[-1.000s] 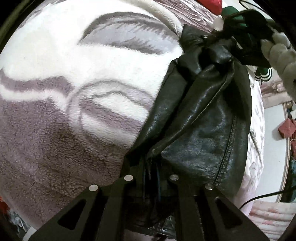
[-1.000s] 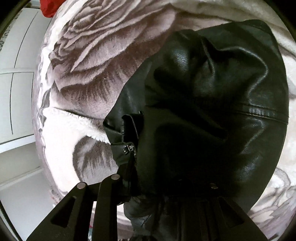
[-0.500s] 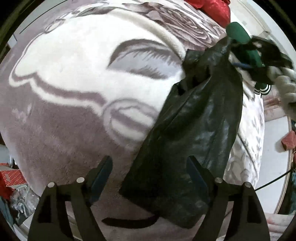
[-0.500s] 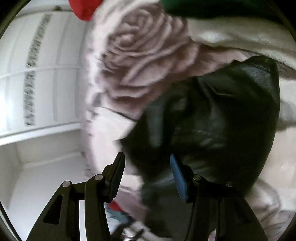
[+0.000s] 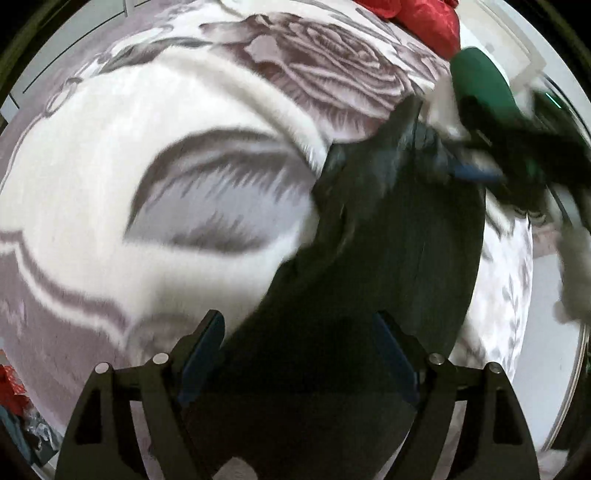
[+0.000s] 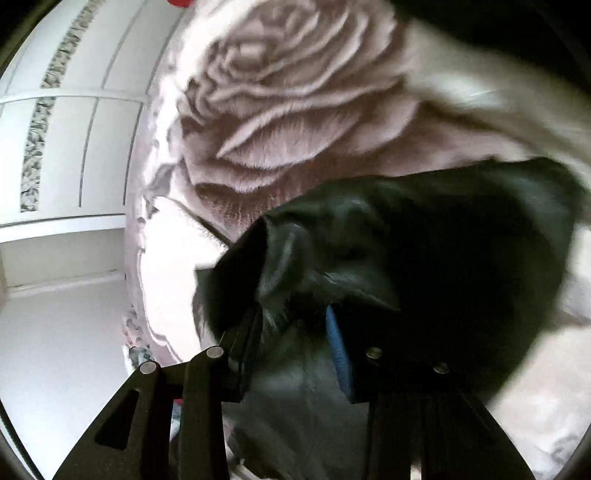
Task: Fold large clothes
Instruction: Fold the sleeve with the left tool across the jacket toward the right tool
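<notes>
left wrist view: the black leather jacket [image 5: 376, 266] lies as a long dark bundle on the rose-pattern blanket [image 5: 147, 155], running from the near edge of the frame up towards the right. the left gripper [image 5: 301, 343] hangs over the near end of the jacket with its fingers [image 5: 205, 341] set wide apart; leather shows between them but neither pad appears to press on it. at the far end of the jacket the other tool shows as a green and black blur, and a red cushion [image 5: 424, 18] sits beyond that. the frame is smeared, so seams and edges of the jacket cannot be read.

right wrist view: the jacket [image 6: 424, 258] fills the lower right, bunched and folded over on itself on the blanket [image 6: 295, 110], with a white wardrobe [image 6: 66, 129] off to the left of it. the right gripper [image 6: 295, 336] has its fingers [image 6: 336, 343] partly apart with a fold of leather between them; whether they bite on it i cannot tell.

judgement: the step in hand is a re-grip for the next fold. leather is stiff and slick, so each gripper should take a hem or seam edge, seat it deep in the pads, close fully, and both should lift together to keep the fold line straight. a shallow pinch risks slipping.
</notes>
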{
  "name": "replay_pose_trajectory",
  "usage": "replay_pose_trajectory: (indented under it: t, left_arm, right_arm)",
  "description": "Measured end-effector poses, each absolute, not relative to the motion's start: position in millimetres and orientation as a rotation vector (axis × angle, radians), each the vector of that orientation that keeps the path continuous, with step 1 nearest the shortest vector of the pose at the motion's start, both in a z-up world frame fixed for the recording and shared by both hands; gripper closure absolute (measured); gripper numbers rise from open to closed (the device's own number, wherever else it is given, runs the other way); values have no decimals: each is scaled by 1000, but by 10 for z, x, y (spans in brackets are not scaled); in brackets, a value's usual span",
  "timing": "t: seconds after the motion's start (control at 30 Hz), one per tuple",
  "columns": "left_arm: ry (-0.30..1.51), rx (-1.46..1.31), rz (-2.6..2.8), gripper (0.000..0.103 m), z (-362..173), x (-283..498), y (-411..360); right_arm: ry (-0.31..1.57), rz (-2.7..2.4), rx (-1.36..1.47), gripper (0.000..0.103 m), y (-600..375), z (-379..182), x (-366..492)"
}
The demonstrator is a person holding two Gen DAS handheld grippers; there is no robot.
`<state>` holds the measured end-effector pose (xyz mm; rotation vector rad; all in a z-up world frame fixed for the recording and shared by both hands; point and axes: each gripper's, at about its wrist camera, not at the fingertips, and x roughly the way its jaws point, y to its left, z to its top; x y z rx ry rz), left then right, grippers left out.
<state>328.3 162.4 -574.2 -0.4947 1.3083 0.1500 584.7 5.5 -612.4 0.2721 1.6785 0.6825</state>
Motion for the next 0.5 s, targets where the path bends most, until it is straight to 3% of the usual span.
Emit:
replay_pose_trajectory:
  t: [0.17,0.23,0.27,0.5]
  left_arm:
    - [1362,-509,249,18,-6128,3769,1705]
    - [1395,-509,269,4,-6352,3855,1717]
    - [1390,-514,274,1,-6417,3848,1745]
    - [1367,-541,234,0,-6529,3770,1855]
  right_arm:
    - [1714,646,150,65,-155,-6241,5681]
    - [1751,643,158,65,-235,-6354,5636]
    - [1763,653,167,65,-217,-6377,5600]
    - [1817,648,-38,64,229,-6808,5371]
